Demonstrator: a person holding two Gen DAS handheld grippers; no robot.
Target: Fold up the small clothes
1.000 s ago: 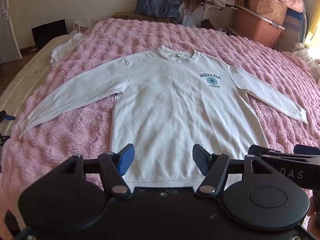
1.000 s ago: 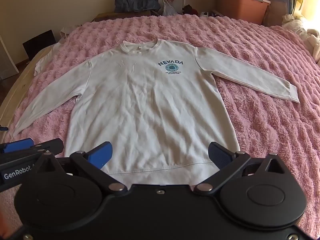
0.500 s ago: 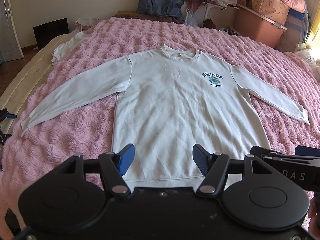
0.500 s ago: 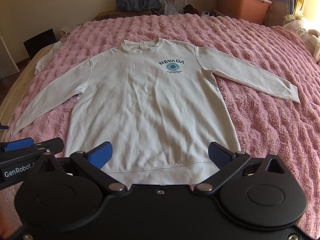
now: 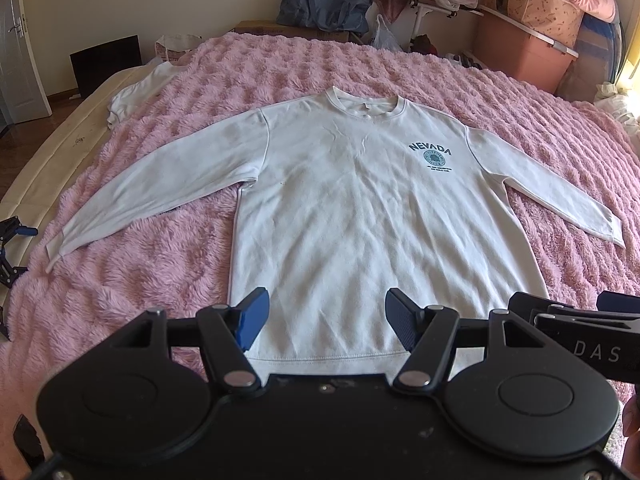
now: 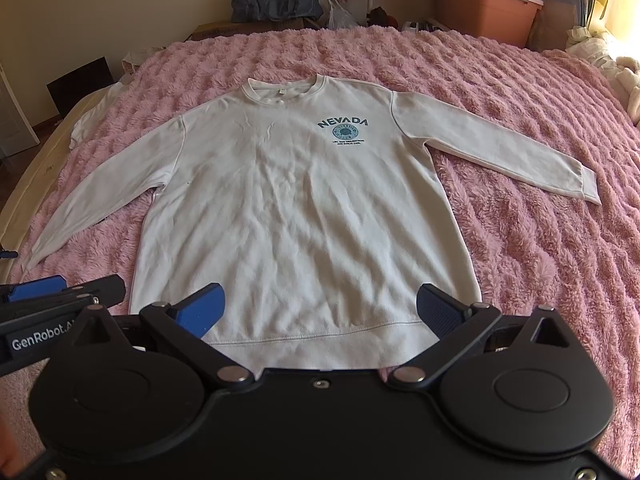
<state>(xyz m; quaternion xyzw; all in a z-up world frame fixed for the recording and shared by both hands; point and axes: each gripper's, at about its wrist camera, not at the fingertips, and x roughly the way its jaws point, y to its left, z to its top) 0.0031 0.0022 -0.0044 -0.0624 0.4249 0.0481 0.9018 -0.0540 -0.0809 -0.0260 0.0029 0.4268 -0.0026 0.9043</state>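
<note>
A white long-sleeved sweatshirt [image 5: 352, 208] with a blue NEVADA print lies flat, face up, on the pink bedspread, both sleeves spread out; it also shows in the right wrist view [image 6: 304, 208]. My left gripper [image 5: 326, 322] is open and empty, held above the hem on the left half. My right gripper [image 6: 320, 312] is open wide and empty above the hem's middle. Each gripper shows at the edge of the other's view.
The fluffy pink bedspread [image 5: 140, 280] covers the bed. Another white garment [image 5: 136, 92] lies at the far left edge. A blue bag [image 5: 320, 0], a pink storage box [image 5: 520, 48] and clutter stand behind the bed. A dark stand [image 5: 10, 252] sits at the left.
Both grippers have drifted slightly back and up, so the sweatshirt sits a little lower in view. Neither gripper has opened, shut or touched anything.
</note>
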